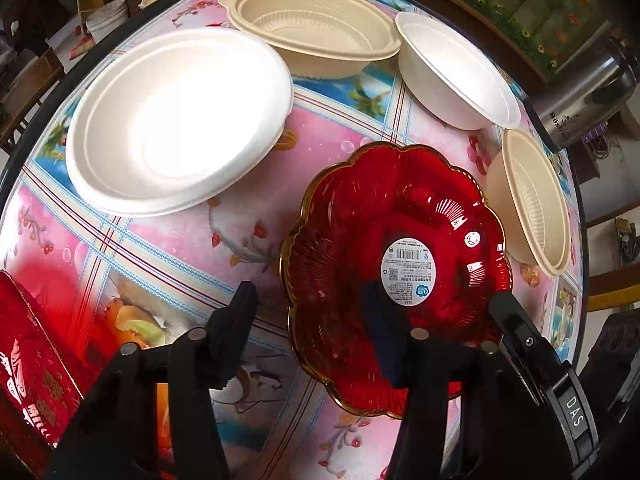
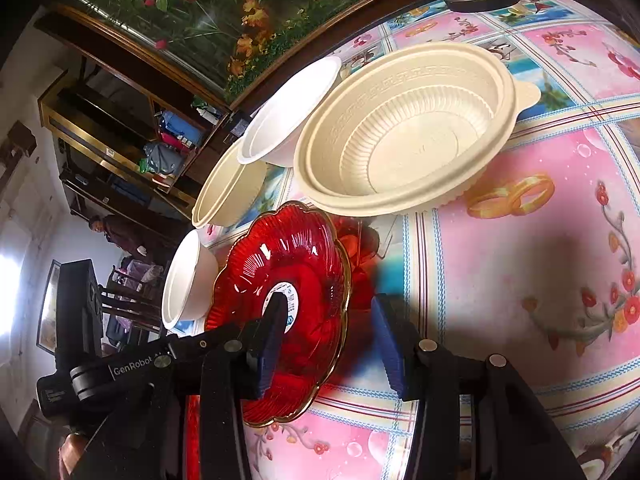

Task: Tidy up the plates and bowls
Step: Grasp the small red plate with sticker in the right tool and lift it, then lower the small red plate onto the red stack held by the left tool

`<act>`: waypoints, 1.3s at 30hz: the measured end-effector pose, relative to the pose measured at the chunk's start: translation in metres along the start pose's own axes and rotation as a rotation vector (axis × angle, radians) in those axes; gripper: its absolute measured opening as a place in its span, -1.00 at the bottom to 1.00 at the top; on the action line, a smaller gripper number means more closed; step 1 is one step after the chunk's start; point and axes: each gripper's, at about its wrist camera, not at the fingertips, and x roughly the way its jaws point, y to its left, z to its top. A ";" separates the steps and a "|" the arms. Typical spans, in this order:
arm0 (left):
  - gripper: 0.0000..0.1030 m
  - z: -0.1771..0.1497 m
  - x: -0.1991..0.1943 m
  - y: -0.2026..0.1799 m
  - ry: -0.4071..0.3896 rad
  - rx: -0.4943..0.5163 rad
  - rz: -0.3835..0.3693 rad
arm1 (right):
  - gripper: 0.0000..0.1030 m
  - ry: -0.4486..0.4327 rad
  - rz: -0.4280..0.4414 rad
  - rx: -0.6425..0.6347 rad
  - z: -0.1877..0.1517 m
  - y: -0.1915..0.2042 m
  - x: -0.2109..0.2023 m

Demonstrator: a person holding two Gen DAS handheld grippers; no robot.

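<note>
Both claws were on the red plate (image 1: pixel 384 264) tbh. The left gripper (image 1: pixel 316 332) straddled its near rim, jaws half open and not quite pinching afaict. The right gripper (image 2: pixel 332 340) did the same from its side – prob to lift it evenly. Farther back sat the white bowl (image 1: pixel 180 120) and the beige bowl (image 1: pixel 316 28), unstacked.

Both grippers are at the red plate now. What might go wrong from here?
The rim of the red plate lies between both grippers' open jaws, and its glossy scalloped edge may slip when squeezed. The left gripper and right gripper sit close together and might collide. The beige bowl stands right beside the plate, so lifting may bump it.
</note>
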 end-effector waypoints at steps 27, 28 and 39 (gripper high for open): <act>-0.65 -0.029 -0.007 -0.005 -0.078 0.111 -0.002 | -0.88 0.002 -0.062 -0.015 -0.008 -0.003 0.001; -0.65 -0.031 -0.008 -0.005 -0.080 0.116 -0.003 | -0.88 0.001 -0.067 -0.018 -0.010 -0.002 -0.001; -0.65 -0.071 -0.053 -0.018 -0.220 0.255 0.000 | -0.84 -0.098 -0.086 -0.047 -0.055 0.009 -0.054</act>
